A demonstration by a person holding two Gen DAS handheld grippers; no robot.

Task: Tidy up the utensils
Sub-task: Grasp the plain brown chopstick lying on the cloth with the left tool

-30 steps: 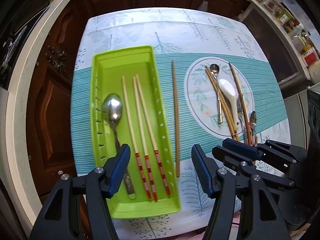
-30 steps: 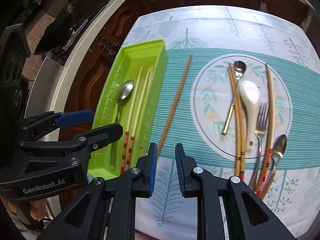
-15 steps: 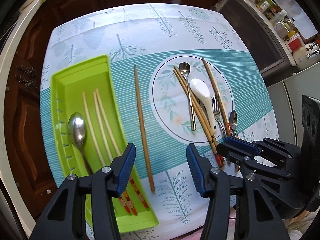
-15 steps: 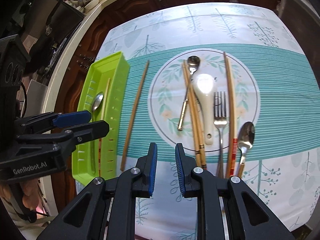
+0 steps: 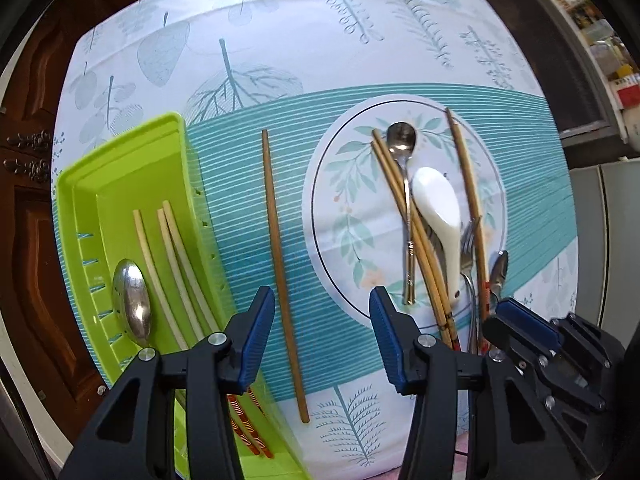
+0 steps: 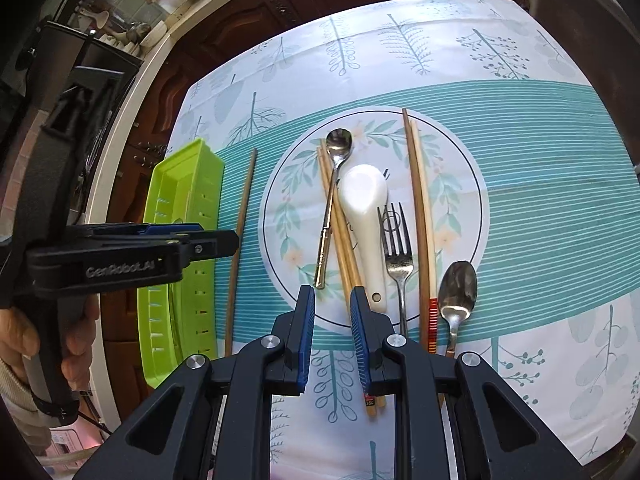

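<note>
A green tray (image 5: 120, 168) at the table's left holds a metal spoon (image 5: 132, 300) and three pale chopsticks (image 5: 172, 264). One brown chopstick (image 5: 278, 248) lies loose on the cloth beside the tray. My left gripper (image 5: 322, 308) hangs above it, jaws closing. The chopstick shows between the fingers, untouched by the pads. To the right lies a pile: a white ceramic spoon (image 6: 364, 200), fork (image 6: 396, 240), small spoon (image 6: 338, 144), large spoon (image 6: 458, 284) and more chopsticks (image 6: 420, 208). My right gripper (image 6: 332, 300) hovers at the pile's near edge, a narrow empty gap between its pads.
The pile rests on a round leaf-printed circle (image 6: 288, 208) of the tablecloth. Dark wooden cabinets (image 6: 248, 16) stand beyond the table's far and left edges. A hand (image 6: 24, 332) holds the left gripper (image 6: 192, 240) over the tray's side.
My left gripper has shifted right from over the tray to over the loose chopstick, sunk lower, and its jaws have narrowed. My right gripper has slid right, toward the pile.
</note>
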